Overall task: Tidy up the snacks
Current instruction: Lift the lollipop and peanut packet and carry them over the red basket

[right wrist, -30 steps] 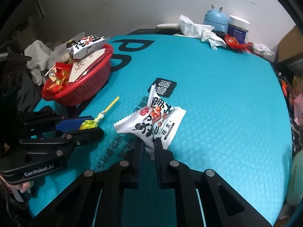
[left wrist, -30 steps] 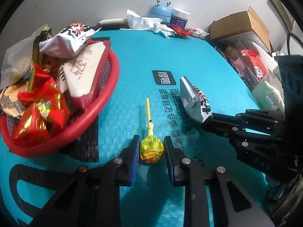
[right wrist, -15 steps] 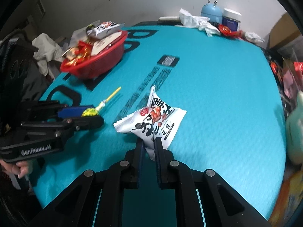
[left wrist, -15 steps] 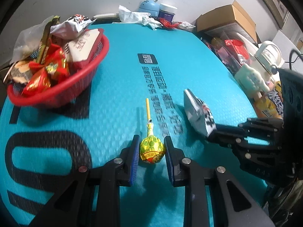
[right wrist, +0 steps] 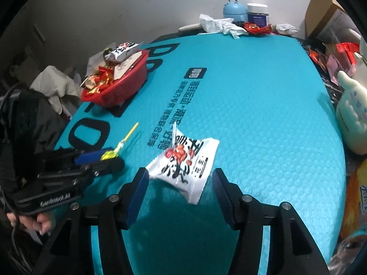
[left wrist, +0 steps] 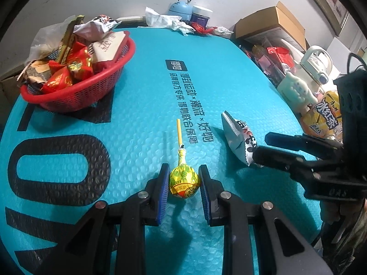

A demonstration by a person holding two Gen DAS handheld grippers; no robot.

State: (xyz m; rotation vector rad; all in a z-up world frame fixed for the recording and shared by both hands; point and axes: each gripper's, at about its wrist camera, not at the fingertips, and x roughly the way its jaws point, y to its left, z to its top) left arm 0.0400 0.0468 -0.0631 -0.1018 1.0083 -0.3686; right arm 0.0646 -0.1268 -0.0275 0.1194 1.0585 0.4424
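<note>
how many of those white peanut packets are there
2. One white peanut packet is between the jaws of the open right gripper; another tops the pile in the red basket. More may be buried in the basket.

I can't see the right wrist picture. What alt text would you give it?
The right gripper, jaws wide open, frames a white peanut packet on a teal mat. To the left, the left gripper closes around a yellow lollipop, with a red snack basket behind it.
</note>
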